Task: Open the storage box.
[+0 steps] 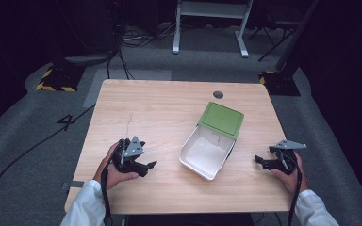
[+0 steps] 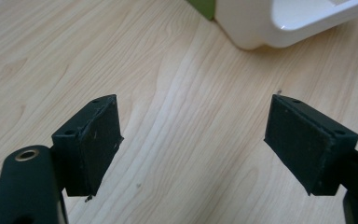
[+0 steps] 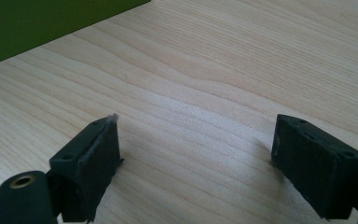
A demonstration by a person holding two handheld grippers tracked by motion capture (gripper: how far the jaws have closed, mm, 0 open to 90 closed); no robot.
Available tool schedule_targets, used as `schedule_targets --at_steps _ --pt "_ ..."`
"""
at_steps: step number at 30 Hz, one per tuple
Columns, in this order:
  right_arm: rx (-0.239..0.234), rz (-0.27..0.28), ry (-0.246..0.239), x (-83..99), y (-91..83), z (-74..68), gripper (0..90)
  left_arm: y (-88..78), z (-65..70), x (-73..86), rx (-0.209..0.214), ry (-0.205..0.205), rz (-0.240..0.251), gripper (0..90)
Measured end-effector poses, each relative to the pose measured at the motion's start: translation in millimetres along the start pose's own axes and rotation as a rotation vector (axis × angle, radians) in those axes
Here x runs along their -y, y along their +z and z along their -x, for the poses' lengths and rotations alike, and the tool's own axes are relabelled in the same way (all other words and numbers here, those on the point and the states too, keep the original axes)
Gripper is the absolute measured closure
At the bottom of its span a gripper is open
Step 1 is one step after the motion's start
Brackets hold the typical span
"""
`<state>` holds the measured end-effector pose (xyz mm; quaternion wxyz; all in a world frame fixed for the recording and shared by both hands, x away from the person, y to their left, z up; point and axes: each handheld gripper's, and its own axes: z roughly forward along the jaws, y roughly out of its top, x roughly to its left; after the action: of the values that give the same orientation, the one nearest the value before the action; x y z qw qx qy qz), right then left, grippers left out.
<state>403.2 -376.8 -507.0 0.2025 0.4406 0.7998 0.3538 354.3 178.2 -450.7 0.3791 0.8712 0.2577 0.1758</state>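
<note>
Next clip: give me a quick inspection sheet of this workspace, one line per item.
Surface: light wood table, round grommet hole near its far edge.
Job's things: open white box, hinged green lid lying back flat; appears empty.
Clutter: nothing seen.
Grippers: left claw and right claw both open, holding nothing, either side of the box.
Cables: one trails from each gripper; more on the floor.
Surroundings: grey carpet, white desk frame, hazard-striped stand bases.

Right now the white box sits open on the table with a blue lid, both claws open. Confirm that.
Wrong on one point: the lid is green, as the high view shows. The white box does sit open on the table, and the left claw and right claw are open.
</note>
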Motion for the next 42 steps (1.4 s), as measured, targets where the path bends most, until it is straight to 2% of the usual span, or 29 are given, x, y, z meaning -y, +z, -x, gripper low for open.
schedule_targets --at_steps 6,11,16,19,22,24,25,27,28,29,34,42 --pt "0.0 0.0 0.0 0.0 0.0 0.0 15.4 -4.1 -16.0 18.0 -0.037 -0.056 -0.023 18.6" --pt "0.0 0.0 0.0 0.0 0.0 0.0 15.4 -3.0 -23.2 34.7 -0.068 -0.074 -0.081 18.5" --pt "-0.001 0.0 0.0 0.0 0.0 0.1 15.4 -4.1 -26.8 49.5 -0.077 -0.126 -0.09 18.4" --pt "-0.001 0.0 0.0 0.0 0.0 0.1 15.4 -4.6 -27.3 54.3 -0.083 -0.139 -0.095 18.4" --pt "-0.001 0.0 0.0 0.0 0.0 0.1 15.5 -5.7 -28.6 61.9 -0.084 -0.175 -0.091 18.4" --pt "-0.001 0.0 0.0 0.0 0.0 0.1 15.4 -5.6 -29.5 69.6 -0.092 -0.214 -0.091 18.4" --pt "-0.001 0.0 0.0 0.0 0.0 0.1 15.5 -5.6 -29.5 69.6 -0.092 -0.214 -0.091 18.4" --pt "-0.001 0.0 0.0 0.0 0.0 0.1 15.5 -3.1 -28.8 78.6 -0.103 -0.228 -0.114 18.4" --pt "-0.001 0.0 0.0 0.0 0.0 0.1 15.5 -3.1 -28.8 78.6 -0.103 -0.228 -0.114 17.5" --pt "-0.002 0.0 0.0 0.0 0.0 0.1 15.5 -3.3 -29.1 81.7 -0.092 -0.25 -0.097 17.5" --pt "-0.003 0.0 0.001 0.0 0.0 0.2 15.5 -5.5 -30.1 83.8 -0.116 -0.266 -0.099 16.8" --pt "-0.003 0.0 0.0 0.0 0.0 0.1 15.5 -5.4 -30.0 83.8 -0.118 -0.267 -0.098 16.6"
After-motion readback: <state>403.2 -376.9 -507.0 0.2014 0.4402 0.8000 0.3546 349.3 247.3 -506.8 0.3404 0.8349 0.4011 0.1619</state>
